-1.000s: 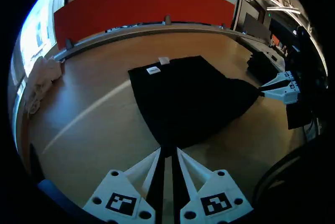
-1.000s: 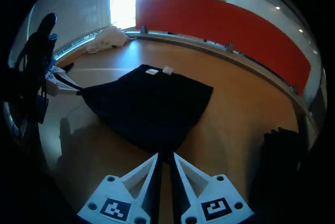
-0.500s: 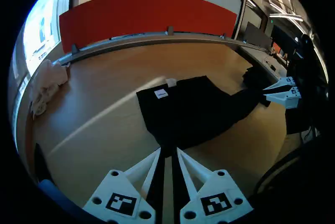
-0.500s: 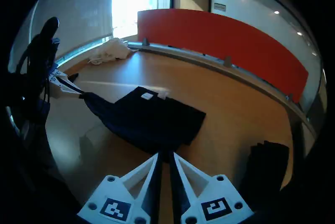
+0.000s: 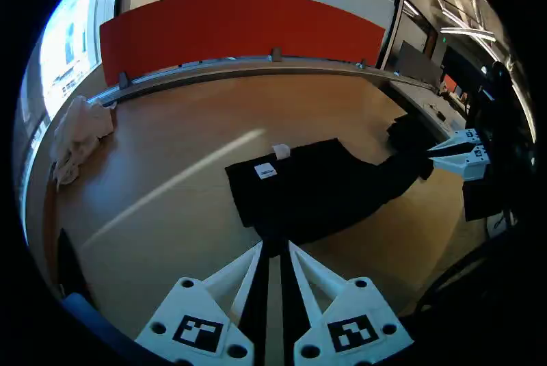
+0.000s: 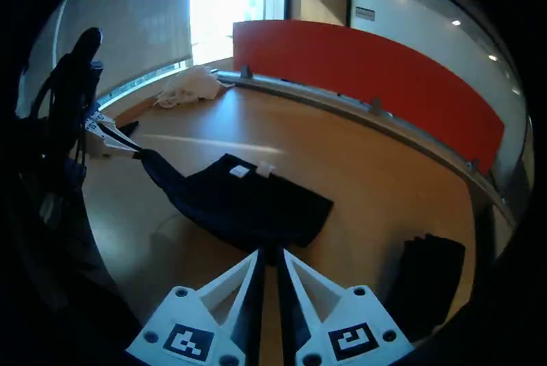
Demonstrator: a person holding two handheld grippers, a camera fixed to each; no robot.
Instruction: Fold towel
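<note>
A black towel (image 5: 321, 185) with two white tags (image 5: 265, 170) lies partly on the wooden table (image 5: 171, 161), its near edge lifted. In the left gripper view my left gripper (image 5: 273, 248) is shut on one near corner. My right gripper (image 5: 432, 155) shows far right, pinching the other corner. In the right gripper view the towel (image 6: 253, 205) sags between my right gripper (image 6: 270, 253), shut on its corner, and the left gripper (image 6: 139, 154) at the left, held by a dark-sleeved hand.
A crumpled white cloth (image 5: 75, 135) lies at the table's far left edge, also seen as a white cloth (image 6: 191, 85). A stack of dark folded cloth (image 6: 431, 277) sits to the right. A red partition (image 5: 239, 24) runs along the back.
Both grippers have risen and drawn back with their corners. The towel's near edge has come off the table and the cloth now looks smaller and bunched toward the tags.
</note>
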